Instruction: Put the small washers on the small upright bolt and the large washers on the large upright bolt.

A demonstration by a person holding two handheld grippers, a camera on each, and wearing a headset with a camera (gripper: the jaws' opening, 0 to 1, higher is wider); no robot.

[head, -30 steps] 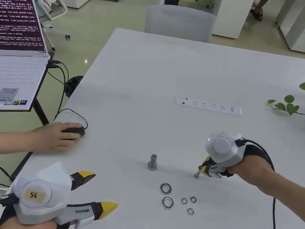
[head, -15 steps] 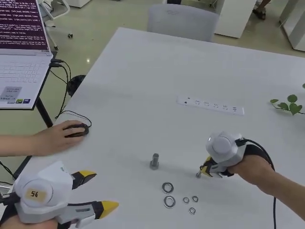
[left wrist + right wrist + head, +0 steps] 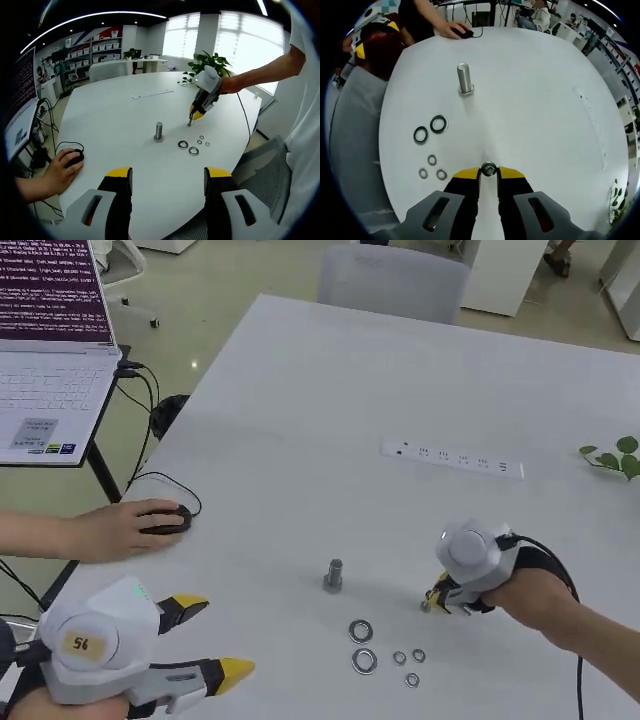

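Here the large bolt (image 3: 333, 575) stands upright on the white desk (image 3: 300, 440). To its right, the right tongs (image 3: 432, 602) are closed on the small bolt (image 3: 488, 169) — held upright, its lower end down at the desk surface. Nearer the person than the large bolt lie two large washers (image 3: 361, 630), just beside each other, with three small washers (image 3: 412, 679) to the right of those. The left tongs (image 3: 218, 636) hover well to the left of the large bolt, jaws spread wide and empty.
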